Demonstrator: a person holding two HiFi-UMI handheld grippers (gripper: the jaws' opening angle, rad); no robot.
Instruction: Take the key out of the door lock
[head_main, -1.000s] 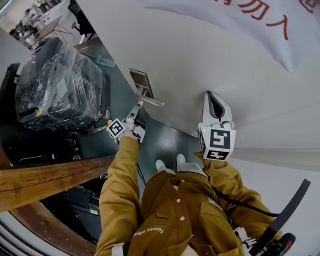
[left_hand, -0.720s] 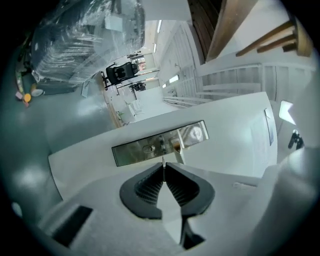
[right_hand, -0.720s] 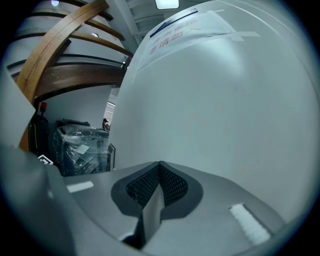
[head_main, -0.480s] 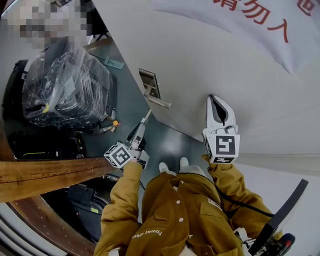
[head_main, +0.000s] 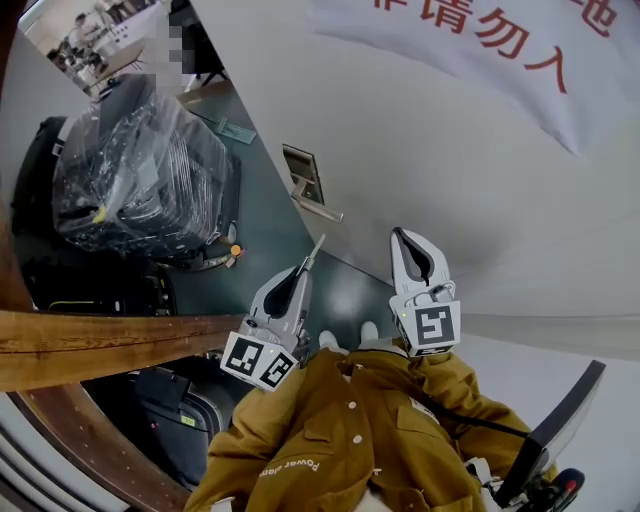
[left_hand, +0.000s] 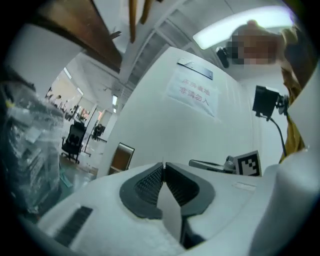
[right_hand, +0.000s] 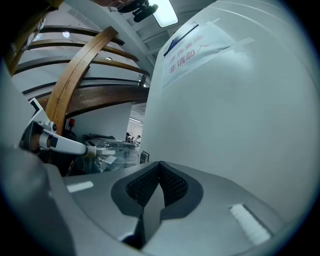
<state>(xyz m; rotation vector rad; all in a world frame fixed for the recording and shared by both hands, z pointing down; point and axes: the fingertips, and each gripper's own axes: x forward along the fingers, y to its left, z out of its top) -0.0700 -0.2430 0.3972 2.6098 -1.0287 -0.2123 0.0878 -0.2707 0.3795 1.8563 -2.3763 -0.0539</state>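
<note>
Holds the left gripper (head_main: 303, 268) clenched on the key (head_main: 315, 248), apart from the lock plate (head_main: 302, 170) and handle (head_main: 318, 209), with only a thin silver tip poking past the jaws and the rest buried between the pads. Holds the right gripper (head_main: 401, 233) pinched together on nothing, just beside the left and near the white door (head_main: 440, 170). Cannot make out any keyhole on the plate, too small in the head view

White wall (head_main: 420, 150): a paper notice (head_main: 480, 40) printed in red is taped near its top. Grey-green floor (head_main: 255, 200): glossy. A plastic-wrapped black bundle (head_main: 140, 170) is set on it at left. A wooden beam (head_main: 100, 345) is seen below. A ceiling light (left_hand: 220, 29) is lit. An office chair (left_hand: 72, 142) is placed far back.
</note>
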